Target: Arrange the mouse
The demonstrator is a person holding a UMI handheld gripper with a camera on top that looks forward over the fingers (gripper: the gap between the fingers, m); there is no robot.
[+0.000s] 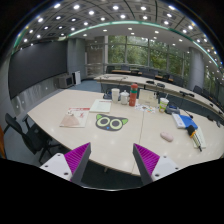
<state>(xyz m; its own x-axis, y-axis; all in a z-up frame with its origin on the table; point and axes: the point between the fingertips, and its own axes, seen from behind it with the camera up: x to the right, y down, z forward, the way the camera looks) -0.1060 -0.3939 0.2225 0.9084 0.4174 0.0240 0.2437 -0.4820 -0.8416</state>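
Note:
A small pale pink mouse (167, 136) lies on the white table (120, 140), beyond my fingers and to the right. A dark mouse pad with two round owl eyes (111, 122) lies flat further back, straight ahead of the fingers. My gripper (111, 150) is open and empty, held above the table's near part. Its purple pads (72, 158) stand wide apart with nothing between them. It touches neither the mouse nor the mouse pad.
A magazine (75, 118) lies left of the mouse pad, with a white sheet (101, 105) behind it. Cups (124, 97) and a green cup (163, 103) stand further back. Blue items (183, 120) lie at the right. A dark chair (28, 135) stands at the table's left edge.

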